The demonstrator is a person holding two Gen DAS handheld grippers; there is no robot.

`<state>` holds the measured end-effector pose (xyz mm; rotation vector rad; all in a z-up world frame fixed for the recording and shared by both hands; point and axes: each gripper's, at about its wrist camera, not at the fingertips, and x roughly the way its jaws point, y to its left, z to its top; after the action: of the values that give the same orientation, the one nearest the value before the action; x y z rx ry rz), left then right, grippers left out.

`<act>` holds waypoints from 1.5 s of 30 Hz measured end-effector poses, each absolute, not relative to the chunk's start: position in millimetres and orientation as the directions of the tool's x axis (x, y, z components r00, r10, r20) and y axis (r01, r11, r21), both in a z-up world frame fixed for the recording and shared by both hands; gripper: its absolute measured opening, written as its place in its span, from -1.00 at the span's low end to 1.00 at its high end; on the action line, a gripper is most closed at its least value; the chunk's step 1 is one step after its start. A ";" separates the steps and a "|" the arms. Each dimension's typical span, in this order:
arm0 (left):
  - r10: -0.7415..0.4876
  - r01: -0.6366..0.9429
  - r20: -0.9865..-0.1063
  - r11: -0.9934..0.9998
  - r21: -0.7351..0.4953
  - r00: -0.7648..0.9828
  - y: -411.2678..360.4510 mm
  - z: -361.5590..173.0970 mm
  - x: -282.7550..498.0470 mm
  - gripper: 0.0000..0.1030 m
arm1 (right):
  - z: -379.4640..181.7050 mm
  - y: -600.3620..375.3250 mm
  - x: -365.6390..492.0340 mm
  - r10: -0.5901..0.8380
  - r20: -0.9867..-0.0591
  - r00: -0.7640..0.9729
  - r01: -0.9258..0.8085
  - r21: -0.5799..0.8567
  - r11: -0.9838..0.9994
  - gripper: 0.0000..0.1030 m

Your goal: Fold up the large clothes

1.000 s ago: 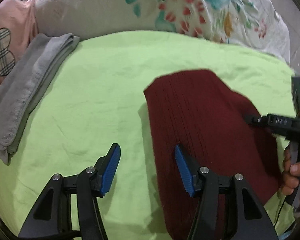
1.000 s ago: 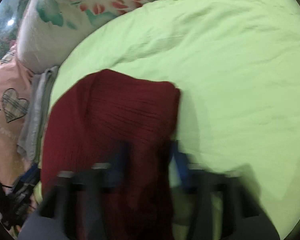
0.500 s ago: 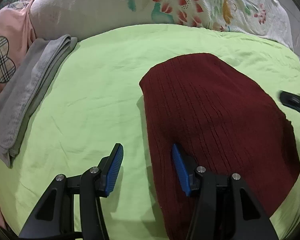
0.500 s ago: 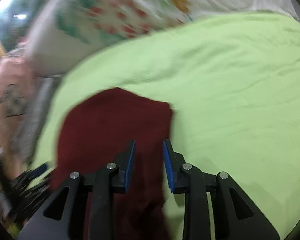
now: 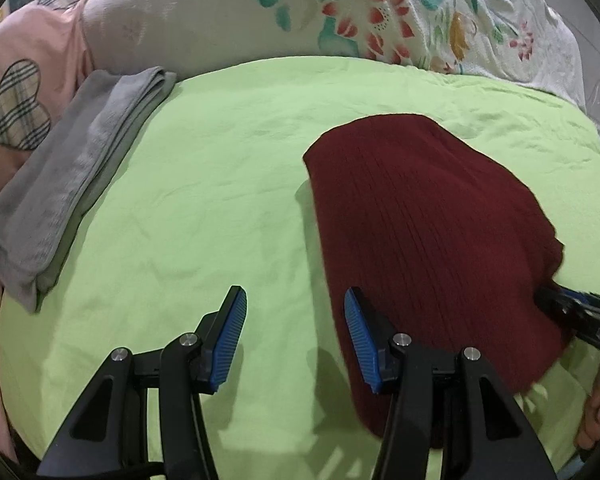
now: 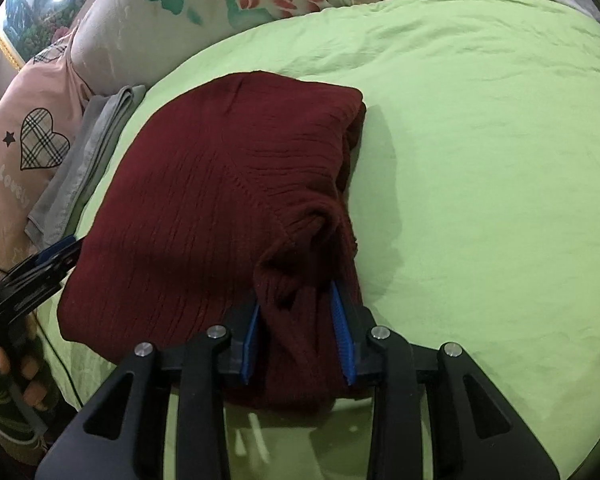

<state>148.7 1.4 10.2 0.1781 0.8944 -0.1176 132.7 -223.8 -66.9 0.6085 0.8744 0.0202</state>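
Lime-green bed sheet (image 5: 220, 184) carries folded grey cloth (image 5: 72, 184) at left; left tool (image 5: 292, 336) hovers, fingers apart and empty. Right of it lies the folded maroon ribbed sweater (image 6: 220, 200), long axis running away toward floral pillows (image 5: 340, 12). Right tool (image 6: 300, 332) is opening around its near bunched edge.

A green sheet (image 5: 228, 184) covers the bed, lightly creased. At its left edge lies a folded grey cloth (image 5: 72, 184), long and narrow, its layers showing along the near end. Just beside the cloth, further left, is a pink pillow (image 5: 32, 64) printed with a plaid heart (image 5: 18, 106) and a small dark star; the right wrist view shows pale lettering under the heart. Behind the sheet sits a white floral pillow (image 5: 340, 20) with red, teal and yellow flowers, touching the pink pillow. A framed picture (image 6: 24, 16) with a gilt edge stands in the far left corner.
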 end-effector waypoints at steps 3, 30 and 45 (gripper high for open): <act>-0.043 0.181 -0.784 0.980 0.088 0.619 3.3 11.2 131.1 0.03 | -51.5 -220.5 126.4 0.248 -0.698 0.672 0.217 0.505 0.835 -0.35; -0.040 0.180 -0.820 0.981 0.077 0.571 6.5 -19.5 137.3 0.03 | -51.0 -210.4 126.8 0.208 -0.744 0.635 0.250 0.452 0.856 -0.24; -0.020 0.178 -0.822 0.979 0.100 0.569 4.7 -17.8 135.4 0.04 | -12.5 -215.6 136.8 0.158 -0.662 0.733 0.260 0.488 0.833 -0.17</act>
<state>135.4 4.7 -17.8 0.1787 0.9598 -0.1167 136.8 -215.6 -12.5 0.5977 0.7577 -0.0597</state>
